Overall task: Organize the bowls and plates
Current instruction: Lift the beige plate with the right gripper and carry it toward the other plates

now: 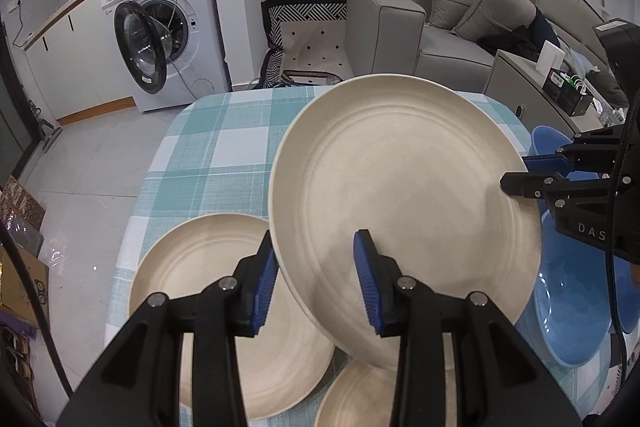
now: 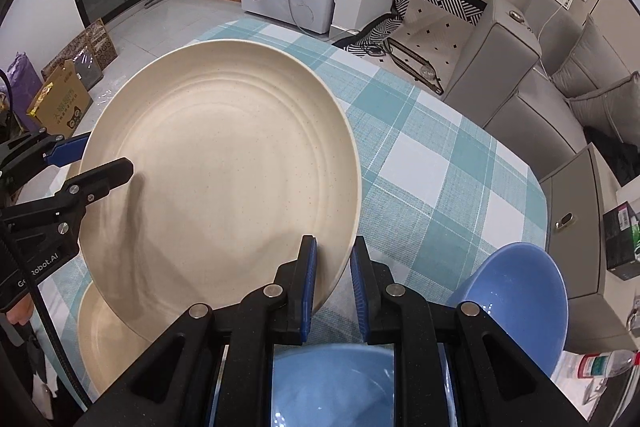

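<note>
A large cream plate [image 1: 400, 179] [image 2: 224, 179] hangs tilted above the checked table, held from two sides. My left gripper [image 1: 314, 241] is shut on its near rim, one blue pad under the edge and the other on the plate's face. My right gripper [image 2: 334, 245] is shut on the opposite rim; it also shows in the left wrist view as the right gripper [image 1: 532, 171] at the plate's right edge. In the right wrist view, the left gripper [image 2: 92, 163] grips the plate's left edge. Below lie a second cream plate [image 1: 192, 287] [image 2: 104, 339] and a third cream plate [image 1: 352, 399].
Two blue bowls sit on the table at the right: a near blue bowl [image 1: 576, 307] [image 2: 332, 383] and a far blue bowl [image 1: 548, 143] [image 2: 520, 299] leaning on it. The checked tablecloth [image 1: 224, 147] [image 2: 440, 179] stretches beyond. A grey cabinet [image 2: 576, 211], a sofa and a washing machine [image 1: 168, 27] surround the table.
</note>
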